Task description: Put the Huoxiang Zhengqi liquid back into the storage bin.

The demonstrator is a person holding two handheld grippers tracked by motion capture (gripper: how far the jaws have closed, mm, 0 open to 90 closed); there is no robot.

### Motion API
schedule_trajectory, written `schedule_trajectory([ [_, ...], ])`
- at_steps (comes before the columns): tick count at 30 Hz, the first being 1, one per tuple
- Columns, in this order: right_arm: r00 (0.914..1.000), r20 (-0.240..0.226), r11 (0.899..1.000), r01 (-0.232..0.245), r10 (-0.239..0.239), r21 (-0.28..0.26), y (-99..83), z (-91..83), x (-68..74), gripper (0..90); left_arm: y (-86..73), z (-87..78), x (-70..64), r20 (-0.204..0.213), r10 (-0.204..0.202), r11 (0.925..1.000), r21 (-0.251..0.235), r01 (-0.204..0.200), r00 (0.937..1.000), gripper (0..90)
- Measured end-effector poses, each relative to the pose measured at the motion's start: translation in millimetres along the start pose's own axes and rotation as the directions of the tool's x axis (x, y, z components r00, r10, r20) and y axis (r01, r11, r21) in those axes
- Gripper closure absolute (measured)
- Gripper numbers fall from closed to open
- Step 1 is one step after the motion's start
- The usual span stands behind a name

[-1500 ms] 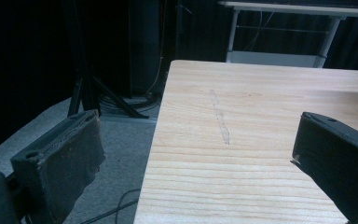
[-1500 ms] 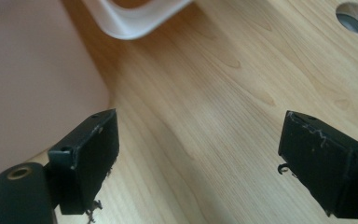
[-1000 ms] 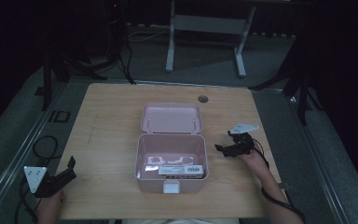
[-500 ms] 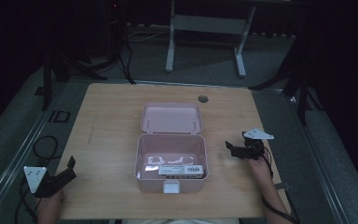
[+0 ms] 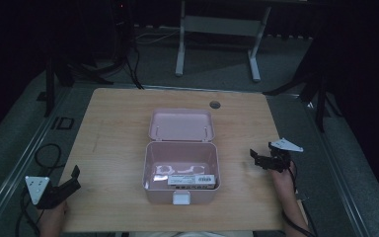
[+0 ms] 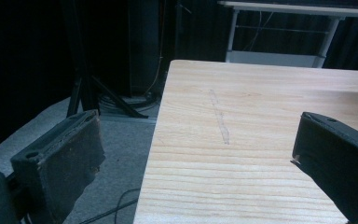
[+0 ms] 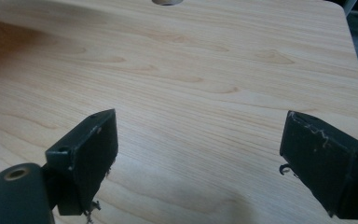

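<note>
A pink box (image 5: 181,170) stands open in the middle of the wooden table (image 5: 113,138), its lid (image 5: 180,124) laid back toward the far side. Inside lie a flat white card with dark print (image 5: 191,180) and some pale curved pieces (image 5: 165,170). My left gripper (image 5: 74,177) is open at the table's near left corner, over the edge, with nothing between its jaws (image 6: 196,154). My right gripper (image 5: 256,158) is open to the right of the box, low over bare wood (image 7: 200,140), holding nothing.
A round cable hole (image 5: 214,104) sits near the table's far edge. Black stand legs (image 5: 98,74) and cables (image 5: 44,155) lie on the grey floor to the left. A white frame (image 5: 217,29) stands beyond the table. The table's left edge (image 6: 156,135) runs between the left jaws.
My right gripper has drawn away from the box toward the table's right edge and slightly nearer me. The left gripper and the box have not moved.
</note>
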State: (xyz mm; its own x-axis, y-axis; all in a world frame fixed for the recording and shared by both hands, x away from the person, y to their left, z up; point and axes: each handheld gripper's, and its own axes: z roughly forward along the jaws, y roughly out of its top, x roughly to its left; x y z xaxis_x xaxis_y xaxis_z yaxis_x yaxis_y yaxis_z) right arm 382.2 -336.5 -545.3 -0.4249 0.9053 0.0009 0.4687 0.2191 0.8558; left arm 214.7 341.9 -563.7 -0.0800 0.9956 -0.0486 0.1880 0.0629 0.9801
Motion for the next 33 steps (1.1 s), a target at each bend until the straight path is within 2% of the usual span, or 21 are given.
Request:
schedule_trajectory([
  [3,0.9999,0.015,1.000,-0.006,0.006,-0.001,-0.6,-2.4,-3.4,11.1,0.0,0.0,0.0,0.000,-0.001,1.0000,0.000,0.001,1.0000,2.1],
  [5,0.9993,0.026,1.000,-0.026,0.026,-0.003,-2.4,-5.4,-8.4,11.1,-0.1,-0.1,0.1,0.000,-0.001,1.0000,-0.001,0.001,1.0000,2.1],
  [14,0.9972,0.017,0.997,-0.073,0.073,-0.008,-6.7,-9.5,-21.0,11.1,-0.1,-0.1,0.2,0.000,-0.003,1.0000,-0.001,0.003,1.0000,2.1],
  [16,0.9948,0.015,0.995,-0.101,0.101,-0.016,-6.5,-11.4,-25.6,11.3,-0.1,-0.1,0.3,0.000,-0.003,1.0000,0.000,0.003,1.0000,2.1],
  [23,0.9900,0.006,0.990,-0.141,0.141,-0.018,-7.6,-12.2,-32.3,12.1,-0.1,-0.3,0.7,0.000,-0.005,1.0000,-0.001,0.005,1.0000,2.1],
  [28,0.9888,0.016,0.989,-0.148,0.148,-0.028,-8.0,-13.1,-34.2,12.3,-0.1,-0.3,0.9,0.000,-0.006,1.0000,-0.001,0.006,1.0000,2.1],
  [33,0.9895,0.021,0.990,-0.143,0.143,-0.007,-9.0,-10.7,-34.3,12.3,-0.1,-0.3,1.0,0.000,-0.008,1.0000,-0.001,0.008,1.0000,2.1],
])
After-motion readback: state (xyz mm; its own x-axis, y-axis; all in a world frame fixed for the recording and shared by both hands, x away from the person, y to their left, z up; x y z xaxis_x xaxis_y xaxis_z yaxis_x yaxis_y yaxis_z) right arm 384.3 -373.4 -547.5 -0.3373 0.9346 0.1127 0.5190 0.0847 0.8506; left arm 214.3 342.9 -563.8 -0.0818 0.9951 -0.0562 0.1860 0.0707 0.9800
